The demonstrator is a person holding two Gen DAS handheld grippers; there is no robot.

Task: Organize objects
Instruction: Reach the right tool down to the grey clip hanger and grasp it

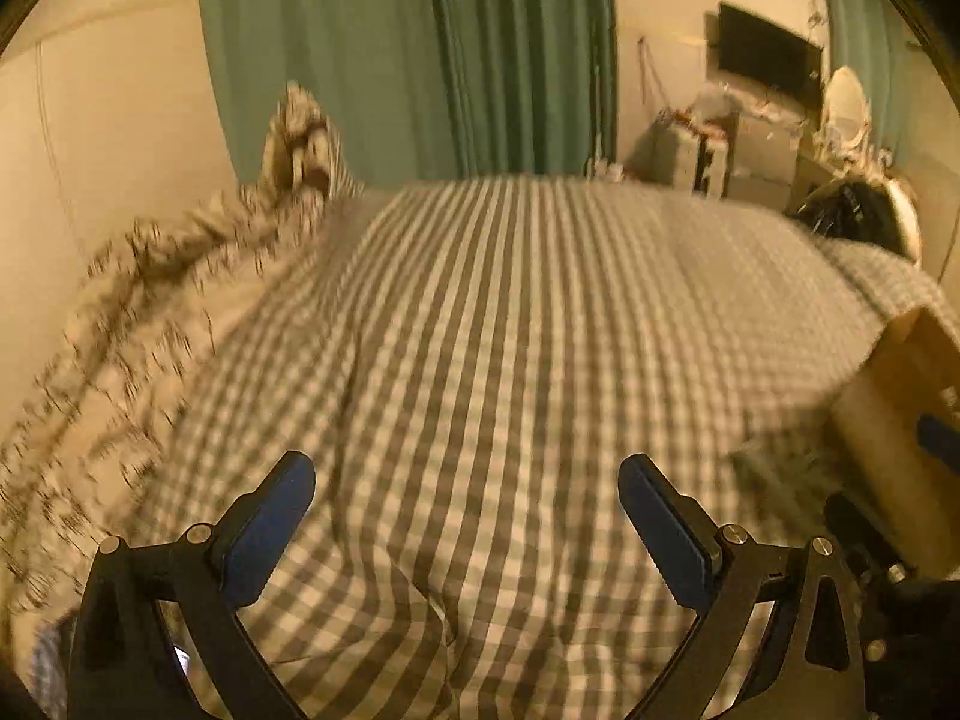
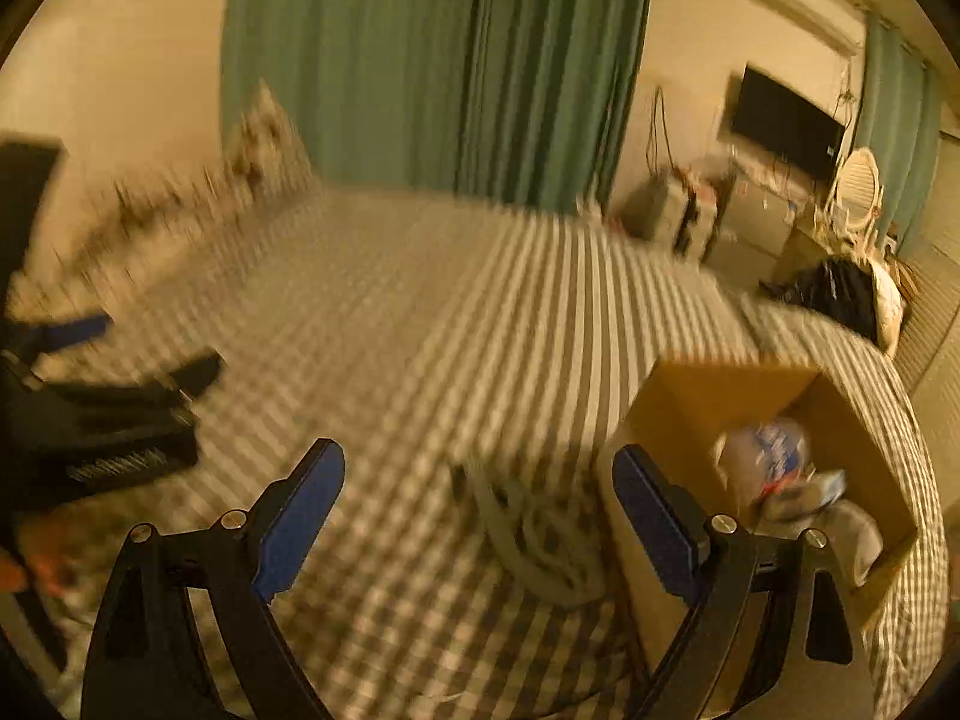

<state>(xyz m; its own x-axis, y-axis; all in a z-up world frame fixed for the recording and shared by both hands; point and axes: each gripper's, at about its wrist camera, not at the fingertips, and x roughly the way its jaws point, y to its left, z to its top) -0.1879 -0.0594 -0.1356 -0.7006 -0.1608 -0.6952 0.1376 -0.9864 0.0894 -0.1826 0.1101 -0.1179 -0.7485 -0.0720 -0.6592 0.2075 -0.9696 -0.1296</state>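
Left wrist view
Left gripper (image 1: 467, 480): jaws spread wide, nothing between them, hovering above the checked bedsheet (image 1: 510, 324).
Cardboard box (image 1: 900, 384): at the right edge of the bedsheet, only partly in frame.
Rumpled blanket (image 1: 150, 300): heaped along the left side of the bedsheet, against the wall.
Green curtain (image 1: 408, 54): beyond the far end of the bedsheet.

Right wrist view
Right gripper (image 2: 477, 480): fingers far apart, holding nothing, over the bedsheet (image 2: 420, 300).
Pale coiled cord (image 2: 540, 534): lying on the bedsheet, just beside the cardboard box (image 2: 690, 414), between the blue pads (image 2: 300, 510); blurred.
Box contents: crumpled plastic packaging (image 2: 774, 462) inside; details too blurred to tell.
Left gripper (image 2: 90, 396): a dark blur over the bedsheet's left side.
Television (image 2: 780, 120): on the wall past the bedsheet's far right corner.
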